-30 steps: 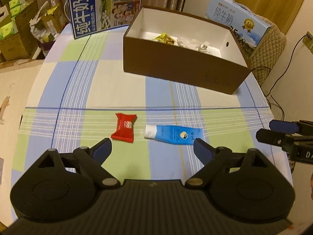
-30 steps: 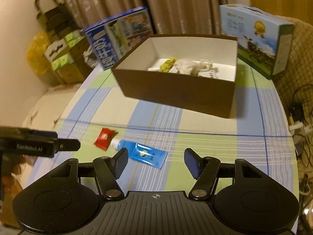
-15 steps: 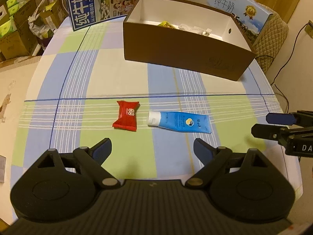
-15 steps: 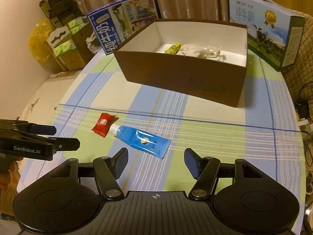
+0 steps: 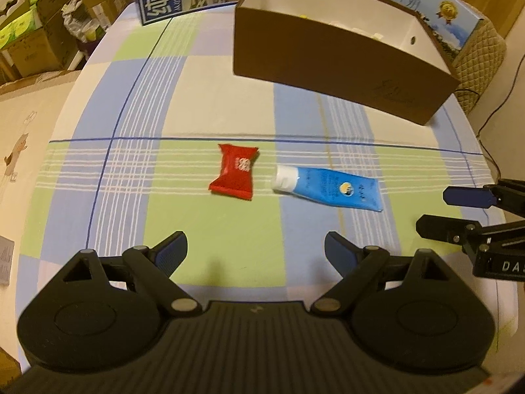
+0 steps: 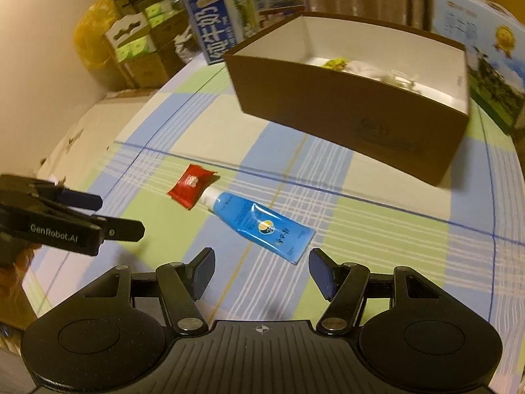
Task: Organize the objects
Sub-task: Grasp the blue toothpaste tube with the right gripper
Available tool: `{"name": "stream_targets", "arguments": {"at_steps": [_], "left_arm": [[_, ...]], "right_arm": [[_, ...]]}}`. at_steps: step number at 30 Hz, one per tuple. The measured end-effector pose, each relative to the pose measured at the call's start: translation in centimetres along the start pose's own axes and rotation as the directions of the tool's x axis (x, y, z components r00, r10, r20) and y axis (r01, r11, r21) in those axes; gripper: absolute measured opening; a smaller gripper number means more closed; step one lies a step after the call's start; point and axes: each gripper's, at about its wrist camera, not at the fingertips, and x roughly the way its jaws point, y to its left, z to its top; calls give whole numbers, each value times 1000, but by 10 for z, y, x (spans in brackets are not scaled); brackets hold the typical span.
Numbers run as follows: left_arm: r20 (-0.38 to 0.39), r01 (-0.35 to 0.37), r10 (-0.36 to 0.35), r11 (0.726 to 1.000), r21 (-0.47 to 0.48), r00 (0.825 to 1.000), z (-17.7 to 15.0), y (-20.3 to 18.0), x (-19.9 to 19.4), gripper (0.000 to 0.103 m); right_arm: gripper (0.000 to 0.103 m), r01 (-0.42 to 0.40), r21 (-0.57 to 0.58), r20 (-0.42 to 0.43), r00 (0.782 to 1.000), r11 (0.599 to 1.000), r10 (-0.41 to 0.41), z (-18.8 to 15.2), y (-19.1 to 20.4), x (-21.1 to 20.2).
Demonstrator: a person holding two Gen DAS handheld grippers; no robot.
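The desk (image 5: 137,105) under its checked cloth carries a brown box (image 5: 338,75) at upper right of the left view. The blue tube (image 5: 331,187) lies mid-frame, with the red packet (image 5: 234,173) just beside its cap. Both tools, left (image 5: 256,249) and right (image 6: 261,271), hover empty with fingers apart. Best to straddle the tube across its width, clear of the packet, then close gently.

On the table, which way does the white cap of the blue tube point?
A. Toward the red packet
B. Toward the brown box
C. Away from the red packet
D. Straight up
A: the blue tube lies flat on the checked cloth, and its white cap end sits right beside the red packet, while its flat end points the other way.
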Motion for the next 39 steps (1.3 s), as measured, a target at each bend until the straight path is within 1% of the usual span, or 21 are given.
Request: {"name": "stream_targets", "arguments": {"at_steps": [6, 9, 14, 18, 29, 33, 34, 35, 38, 39], "left_arm": [[-13, -14, 14, 1000, -12, 1000, -1, 7, 5, 88], [-20, -23, 23, 1000, -21, 1000, -1, 12, 9, 88], [-26, -51, 50, 998, -31, 998, -2, 21, 15, 88], [-33, -71, 69, 997, -42, 997, -2, 31, 21, 88], [-59, -97, 93, 993, -72, 994, 0, 54, 35, 88], [-65, -95, 91, 993, -67, 994, 2, 56, 40, 88], [-65, -93, 89, 994, -65, 994, 3, 56, 41, 88], [-63, -91, 88, 994, -62, 994, 4, 56, 42, 88], [-57, -81, 78, 995, -50, 995, 8, 55, 45, 88], [-56, -77, 74, 996, -46, 996, 9, 54, 46, 88]], "right_arm": [[61, -8, -85, -6, 1000, 996, 7, 4, 8, 20], [61, -6, -99, -17, 1000, 995, 4, 7, 10, 32], [61, -23, -184, -18, 1000, 983, 20, 12, 16, 55], [60, -35, -226, -24, 999, 973, 31, 19, 18, 76], [61, -29, -409, -64, 998, 912, 3, 29, 34, 127], [60, -26, -429, -80, 997, 903, -9, 30, 35, 140], [60, -28, -426, -83, 996, 904, -8, 30, 34, 142], [54, -33, -421, -86, 996, 906, -4, 30, 33, 144], [46, -54, -378, -82, 996, 924, 25, 30, 24, 141], [45, -57, -364, -80, 996, 930, 30, 30, 21, 139]]}}
